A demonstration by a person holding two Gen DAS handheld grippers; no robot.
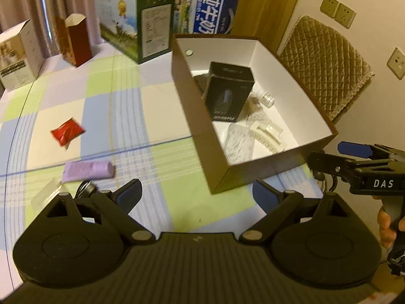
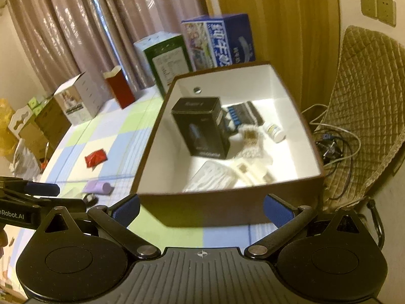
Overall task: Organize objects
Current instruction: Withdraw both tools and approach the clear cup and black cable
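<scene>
A brown open box with white inside (image 1: 192, 116) (image 2: 152, 149) stands on the checked tablecloth. It holds a black carton (image 1: 227, 93) (image 2: 202, 129), a small white bottle (image 1: 267, 98) (image 2: 274, 131), a cream hair clip (image 1: 265, 136) (image 2: 250, 169) and clear packets. A red packet (image 1: 67, 131) (image 2: 95, 157), a purple roll (image 1: 88, 171) (image 2: 98, 187) and a small black object (image 1: 84, 190) lie on the cloth to the left. My left gripper (image 1: 197, 195) is open and empty in front of the box. My right gripper (image 2: 201, 209) is open and empty at the box's near wall.
Cartons stand along the far edge: a green-white one (image 1: 136, 20), a blue milk carton (image 1: 202, 7), a dark red open box (image 1: 76, 40) and a white one (image 1: 20, 53). A quilted chair (image 1: 326, 63) and loose cables (image 2: 336, 141) are to the right.
</scene>
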